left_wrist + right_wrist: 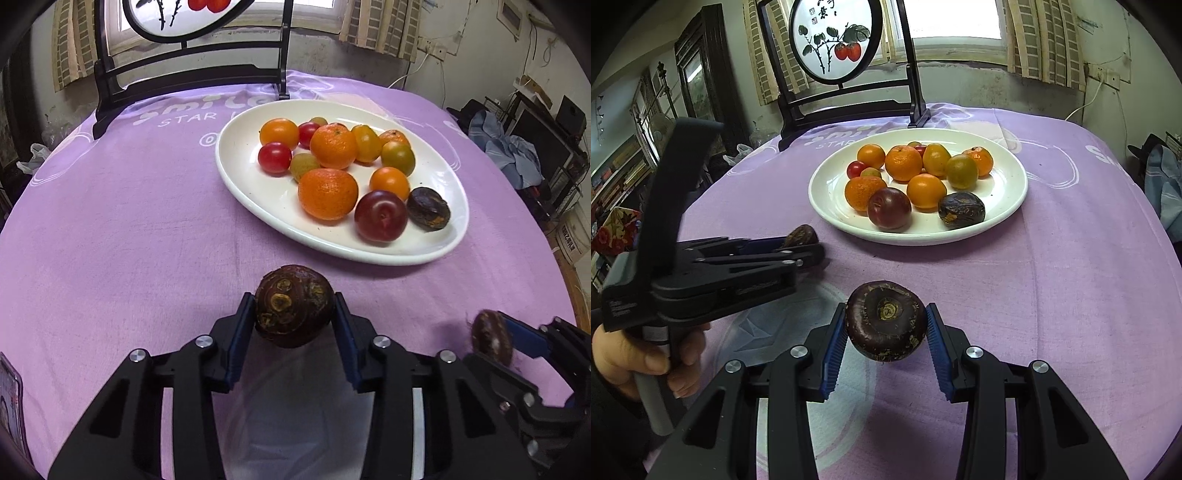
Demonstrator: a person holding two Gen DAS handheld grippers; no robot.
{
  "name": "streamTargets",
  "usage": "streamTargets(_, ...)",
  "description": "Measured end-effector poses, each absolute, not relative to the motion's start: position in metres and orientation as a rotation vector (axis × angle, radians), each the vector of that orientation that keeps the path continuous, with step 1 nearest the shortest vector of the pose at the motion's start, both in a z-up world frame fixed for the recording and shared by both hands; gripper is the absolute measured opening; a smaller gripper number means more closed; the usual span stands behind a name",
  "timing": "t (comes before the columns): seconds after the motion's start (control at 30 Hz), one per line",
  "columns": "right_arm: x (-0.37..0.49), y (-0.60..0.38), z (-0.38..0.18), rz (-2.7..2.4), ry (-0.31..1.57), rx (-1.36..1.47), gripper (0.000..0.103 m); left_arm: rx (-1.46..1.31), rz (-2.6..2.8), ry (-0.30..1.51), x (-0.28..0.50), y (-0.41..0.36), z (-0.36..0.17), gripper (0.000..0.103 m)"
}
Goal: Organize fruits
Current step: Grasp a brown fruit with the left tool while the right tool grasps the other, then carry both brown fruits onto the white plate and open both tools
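A dark brown fruit (294, 305) is clamped between the left fingers (295, 314); a second dark fruit (886, 320) is gripped by the right fingers (886, 325). Both are held just above the purple counter (1052, 295), near side of the white plate (1015, 199) piled with fruit.

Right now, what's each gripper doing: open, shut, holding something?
Left gripper: shut on a dark brown fruit.
Right gripper: shut on another dark brown fruit, short of the white plate.
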State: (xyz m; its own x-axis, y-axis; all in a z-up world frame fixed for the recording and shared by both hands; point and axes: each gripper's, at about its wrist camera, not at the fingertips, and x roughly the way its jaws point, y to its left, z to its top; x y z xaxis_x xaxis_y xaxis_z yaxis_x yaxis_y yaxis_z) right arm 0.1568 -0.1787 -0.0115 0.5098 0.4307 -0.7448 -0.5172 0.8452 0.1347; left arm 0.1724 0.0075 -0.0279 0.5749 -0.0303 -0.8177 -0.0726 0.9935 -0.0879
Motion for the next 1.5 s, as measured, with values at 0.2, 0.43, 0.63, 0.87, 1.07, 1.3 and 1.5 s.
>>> streamTargets(0.2, 0.154, -0.180, -0.007, 0.572, 0.838, -0.105, 0.043, -0.109, -0.006, 0.907, 0.145, 0.002, -0.005, 0.042)
streamTargets(0.43, 0.155, -0.191, 0.008, 0.588, 0.804, -0.011, 0.043, -0.102, -0.052, 0.848, 0.135, -0.002, 0.026, 0.042)
streamTargets(0.63, 0.164, -0.197, 0.032, 0.581, 0.754, 0.017, 0.043, -0.078, -0.065, 0.809, 0.149, -0.005, 0.047, 0.042)
streamTargets(0.87, 0.191, -0.184, 0.052, 0.561, 0.714, -0.047, 0.043, -0.080, -0.054, 0.795, 0.188, -0.006, 0.054, 0.042)
streamTargets(1.07, 0.223, -0.170, 0.045, 0.545, 0.722, -0.067, 0.043, -0.073, -0.012, 0.810, 0.227, -0.006, 0.041, 0.042)
streamTargets(1.3, 0.259, -0.162, 0.020, 0.495, 0.777, -0.068, 0.043, -0.085, 0.022, 0.844, 0.262, -0.004, 0.023, 0.042)
streamTargets(1.5, 0.280, -0.159, 0.002, 0.471, 0.816, -0.077, 0.043, -0.079, 0.037, 0.869, 0.280, -0.004, 0.012, 0.042)
